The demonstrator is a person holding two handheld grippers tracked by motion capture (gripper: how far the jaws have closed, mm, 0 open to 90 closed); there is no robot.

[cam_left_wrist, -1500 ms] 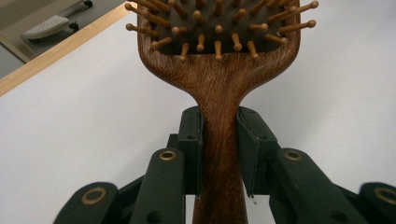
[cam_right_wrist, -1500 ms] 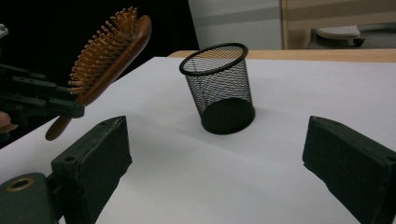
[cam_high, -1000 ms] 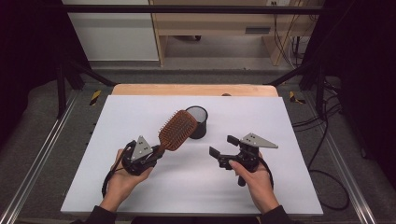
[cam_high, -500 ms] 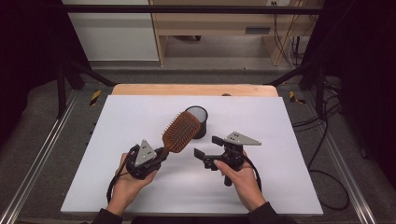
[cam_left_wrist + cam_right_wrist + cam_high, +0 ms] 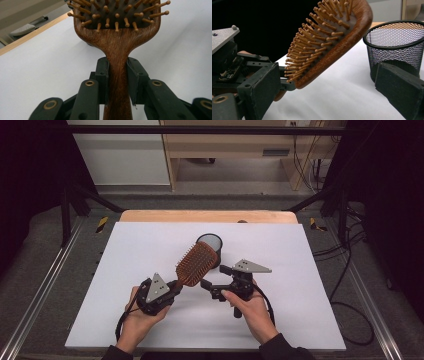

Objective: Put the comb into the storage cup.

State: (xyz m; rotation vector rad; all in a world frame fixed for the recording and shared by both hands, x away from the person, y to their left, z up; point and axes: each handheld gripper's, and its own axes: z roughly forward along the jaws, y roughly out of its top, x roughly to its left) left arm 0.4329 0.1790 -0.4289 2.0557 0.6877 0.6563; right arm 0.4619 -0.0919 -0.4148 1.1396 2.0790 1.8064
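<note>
A wooden hairbrush (image 5: pixel 196 264) sits at centre frame in the high view, lifted off the white table (image 5: pixel 125 250), its handle clamped between the jaws of the left gripper (image 5: pixel 176 286). The right gripper (image 5: pixel 214 279), jaws spread wide and holding nothing, points at the brush head. Just behind stands a black mesh cup (image 5: pixel 210 245), its visible interior bare.

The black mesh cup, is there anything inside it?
Nothing shows inside the mesh cup: through its wire wall, only white table. The hairbrush held by the left hand-held gripper covers part of the cup from above, so its bottom stays hidden.
</note>
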